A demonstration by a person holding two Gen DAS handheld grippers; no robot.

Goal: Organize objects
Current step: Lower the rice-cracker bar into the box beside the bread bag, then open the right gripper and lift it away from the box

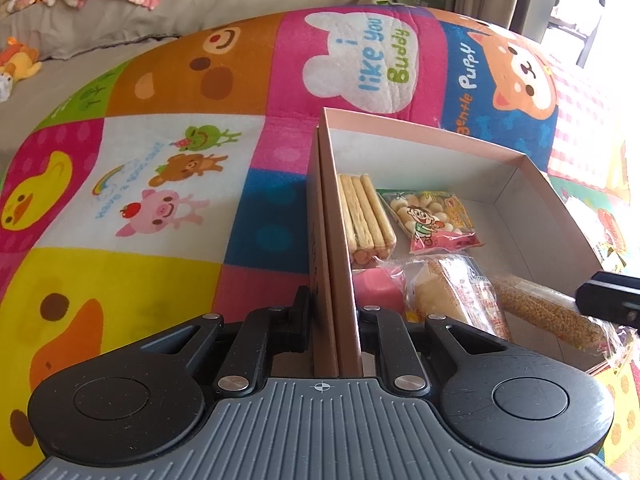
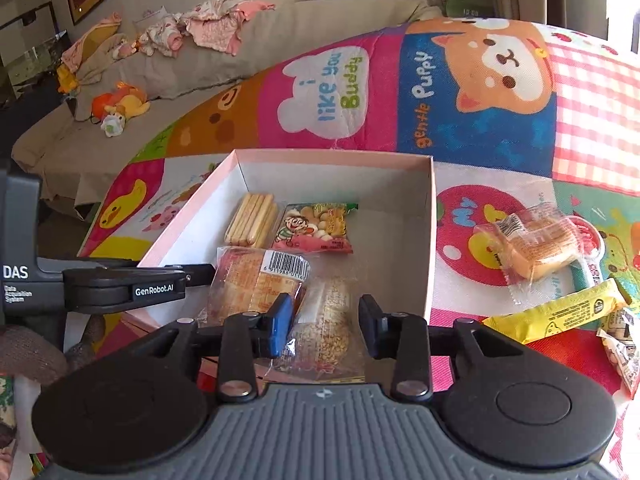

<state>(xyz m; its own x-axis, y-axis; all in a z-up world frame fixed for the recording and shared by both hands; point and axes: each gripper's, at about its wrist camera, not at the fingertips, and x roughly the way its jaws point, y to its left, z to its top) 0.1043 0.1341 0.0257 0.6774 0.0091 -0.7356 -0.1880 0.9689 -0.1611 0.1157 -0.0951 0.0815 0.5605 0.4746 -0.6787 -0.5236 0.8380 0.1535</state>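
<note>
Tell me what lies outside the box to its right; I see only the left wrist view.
Observer: A wrapped bun lies on the mat, right of the box.
Operator: List anything else there.
Observer: A yellow bar lies nearer the camera than the bun, with more packets at the view's right edge.
Operator: Report the right gripper.
Observer: The right gripper is open, with its fingers on either side of the grain bar.
</note>
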